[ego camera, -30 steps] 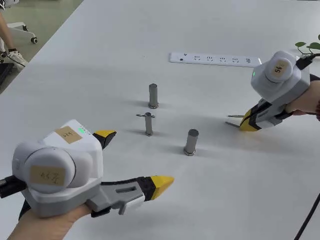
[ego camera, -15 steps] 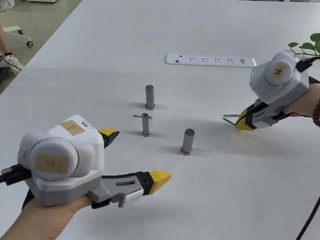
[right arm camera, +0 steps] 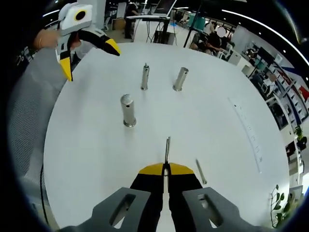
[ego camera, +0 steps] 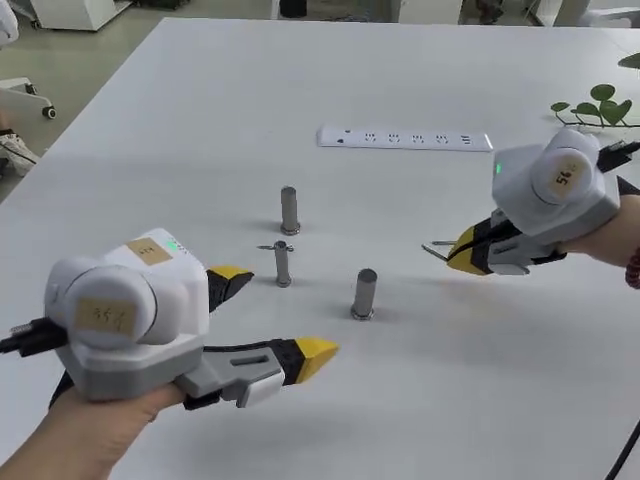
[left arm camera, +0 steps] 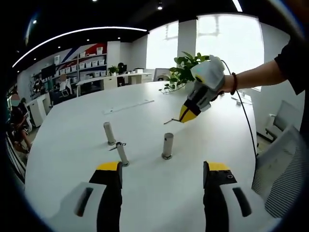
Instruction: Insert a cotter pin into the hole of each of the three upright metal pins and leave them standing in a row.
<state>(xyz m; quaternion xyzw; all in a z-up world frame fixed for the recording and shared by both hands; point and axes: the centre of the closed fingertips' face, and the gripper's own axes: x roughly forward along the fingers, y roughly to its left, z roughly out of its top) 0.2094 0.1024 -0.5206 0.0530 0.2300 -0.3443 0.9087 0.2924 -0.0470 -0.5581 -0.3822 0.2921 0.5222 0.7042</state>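
Three upright metal pins stand on the white table: a far pin, a middle pin with a cotter pin through its top, and a nearer pin to the right. My right gripper is to the right of them, shut on a thin cotter pin that sticks out from its tips. In the right gripper view the nearer pin is ahead and to the left. My left gripper is open and holds nothing, in front of the pins.
A white power strip lies at the back of the table, and a plant stands at the far right. A thin grey pin-like line lies on the table beside my right gripper. Office desks and chairs stand beyond the table.
The head view has shifted. My right gripper has come a little closer to the pins with the cotter pin still in it. My left gripper stays open in much the same place.
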